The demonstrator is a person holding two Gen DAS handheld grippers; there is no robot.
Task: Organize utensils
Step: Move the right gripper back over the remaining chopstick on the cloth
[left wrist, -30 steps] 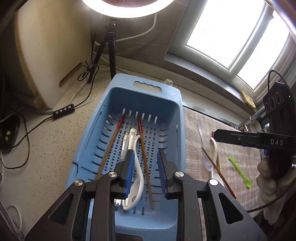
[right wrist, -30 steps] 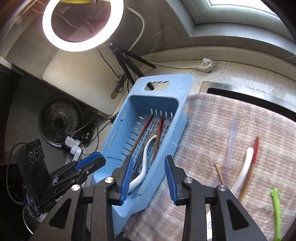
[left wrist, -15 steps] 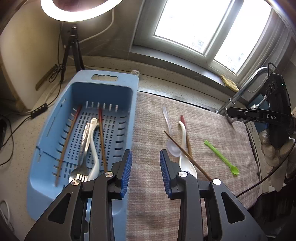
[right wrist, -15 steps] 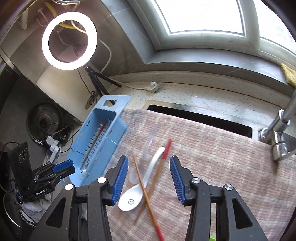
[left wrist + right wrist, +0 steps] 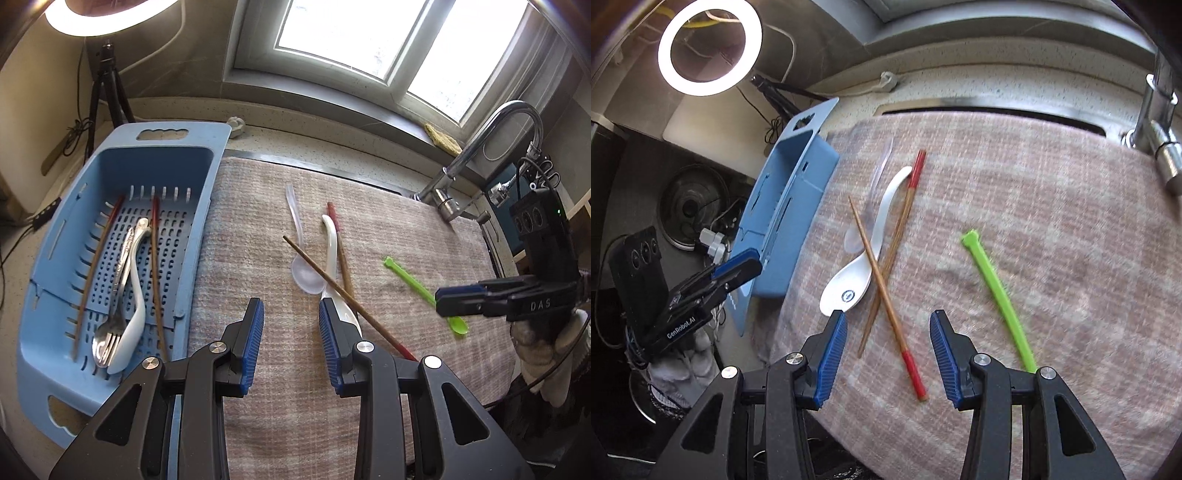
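A blue slotted basket (image 5: 207,136) on the left holds two chopsticks, a fork, a metal spoon and a white spoon. On the striped towel (image 5: 258,229) lie a clear spoon (image 5: 306,277), a white ceramic spoon (image 5: 332,251), two crossed red-tipped chopsticks (image 5: 882,291) and a green spoon (image 5: 997,288). My left gripper (image 5: 291,310) hangs open over bare towel, just left of the white spoon's bowl. My right gripper (image 5: 888,321) is open above the near ends of the crossed chopsticks, touching nothing. It shows in the left wrist view over the green spoon's bowl (image 5: 458,325).
A chrome faucet (image 5: 491,129) rises at the towel's far right corner, with the sink edge behind the towel. A ring light (image 5: 709,48) on a tripod, cables and a power strip sit left of the basket. The window sill runs along the back.
Both grippers have swung right, from over the basket to over the towel. The right one has also dropped closer to the chopsticks. Both pairs of jaws stand slightly wider.
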